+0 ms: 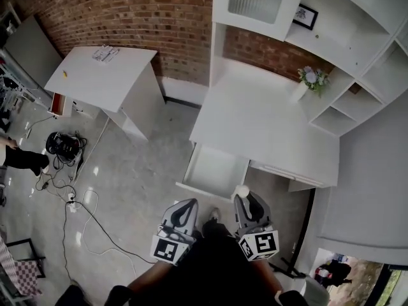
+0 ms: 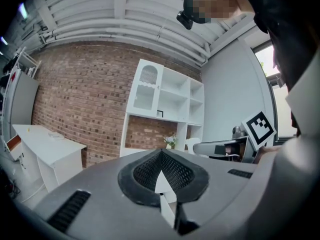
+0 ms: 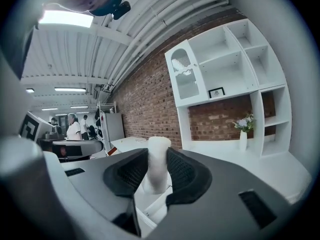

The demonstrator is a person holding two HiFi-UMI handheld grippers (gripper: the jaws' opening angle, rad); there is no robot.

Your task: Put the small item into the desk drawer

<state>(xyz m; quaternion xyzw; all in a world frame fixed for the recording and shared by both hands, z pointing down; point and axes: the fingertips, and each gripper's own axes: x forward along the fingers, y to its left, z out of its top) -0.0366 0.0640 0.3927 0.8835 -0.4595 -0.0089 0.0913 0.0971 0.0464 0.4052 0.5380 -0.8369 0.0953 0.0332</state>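
The small item (image 1: pixel 241 190) is a white cylinder, held upright between the pads of my right gripper (image 1: pixel 246 201), which is shut on it. In the right gripper view the small item (image 3: pixel 159 145) stands up out of the right gripper (image 3: pixel 158 157). It hangs just off the front right corner of the open desk drawer (image 1: pixel 217 168), whose white inside looks empty. The drawer is pulled out from under the white desk (image 1: pixel 255 120). My left gripper (image 1: pixel 183 211) sits to the left, just before the drawer's front. The left gripper (image 2: pixel 161 155) has its tips together and holds nothing.
A vase of flowers (image 1: pixel 309 81) stands at the desk's back right, below white wall shelves (image 1: pixel 338 37). A second white table (image 1: pixel 102 75) is to the left by the brick wall. Cables and a black bundle (image 1: pixel 64 148) lie on the floor at left.
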